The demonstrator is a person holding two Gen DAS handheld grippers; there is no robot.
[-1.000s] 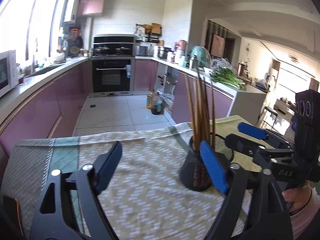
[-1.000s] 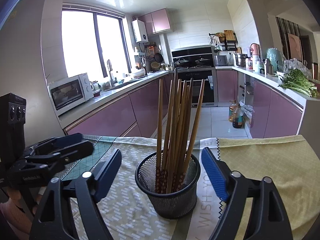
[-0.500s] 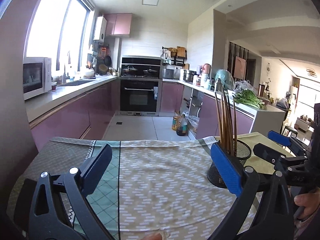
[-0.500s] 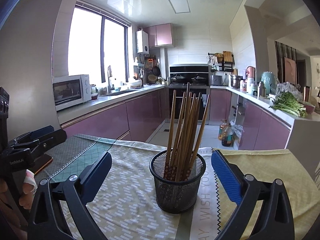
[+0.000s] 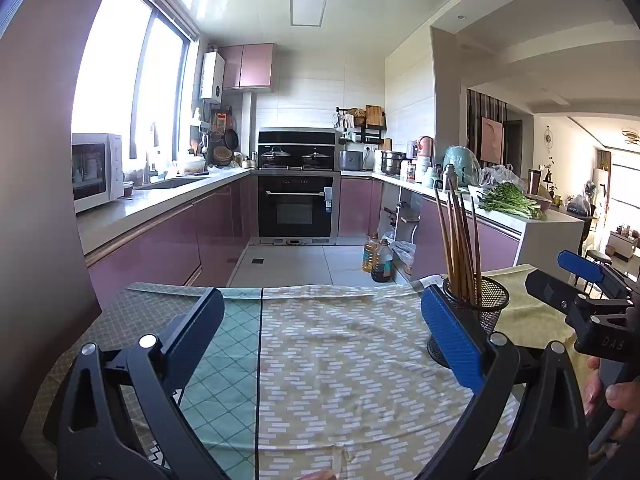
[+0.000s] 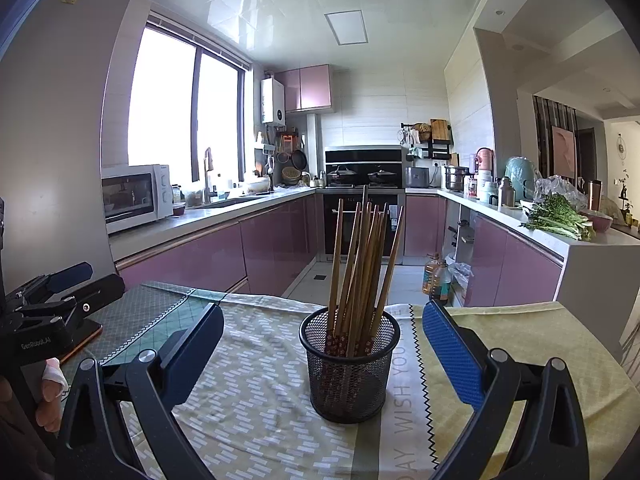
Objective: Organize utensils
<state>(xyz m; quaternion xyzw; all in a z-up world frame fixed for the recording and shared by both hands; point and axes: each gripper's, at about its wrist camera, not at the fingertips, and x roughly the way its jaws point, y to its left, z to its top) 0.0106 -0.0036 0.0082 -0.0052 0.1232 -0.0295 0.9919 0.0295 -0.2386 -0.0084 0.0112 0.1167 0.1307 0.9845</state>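
While both grippers gape, chopsticks (image 6: 360, 264) stand in the mesh holder (image 6: 350, 376)

left hand-held gripper (image 5: 320, 340) backed away leftward | mesh cup (image 6: 350, 364) farther from right hand-held gripper (image 6: 322, 354)

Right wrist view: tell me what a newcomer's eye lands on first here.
First, the black mesh holder standing on the patterned tablecloth, centred between the right gripper's open blue fingers, crammed with upright wooden chopsticks. Next, the bright window over the left counter, and the leafy greens on the right counter.
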